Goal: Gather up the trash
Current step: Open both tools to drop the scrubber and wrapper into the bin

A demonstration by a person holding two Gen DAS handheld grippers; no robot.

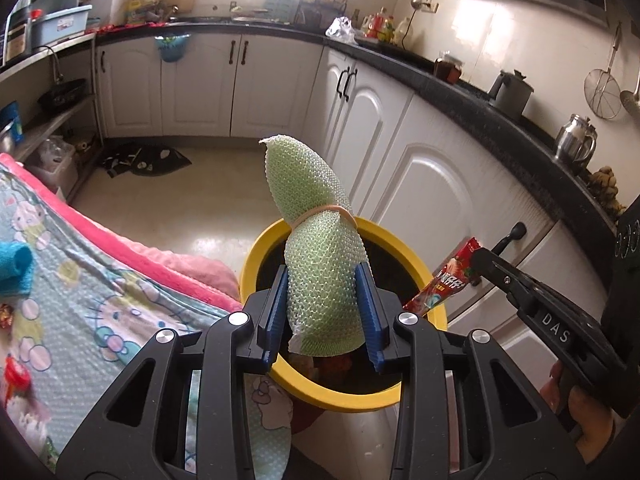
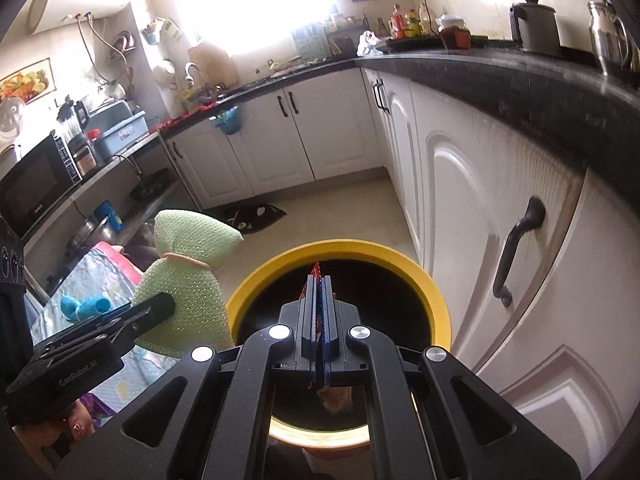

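A yellow-rimmed bin (image 1: 256, 256) with a dark inside stands on the floor beside the table. My left gripper (image 1: 322, 276) is shut on a rolled green foam mesh (image 1: 308, 184) bound with a rubber band, held upright over the bin's near side. My right gripper (image 1: 480, 258) comes in from the right, shut on a red snack wrapper (image 1: 440, 284) that hangs over the bin's right rim. In the right wrist view the right gripper (image 2: 318, 280) pinches the wrapper (image 2: 316, 269) edge-on above the bin (image 2: 436, 300). The green mesh (image 2: 188, 280) and left gripper (image 2: 160, 304) sit to its left.
A table with a cartoon-print cloth (image 1: 100, 280) lies left of the bin, carrying a blue rolled cloth (image 1: 14, 268) and a red wrapper (image 1: 16, 376). White cabinets (image 1: 420, 184) with a black handle (image 2: 516, 248) stand close on the right. A dark mat (image 1: 148, 160) lies on the floor.
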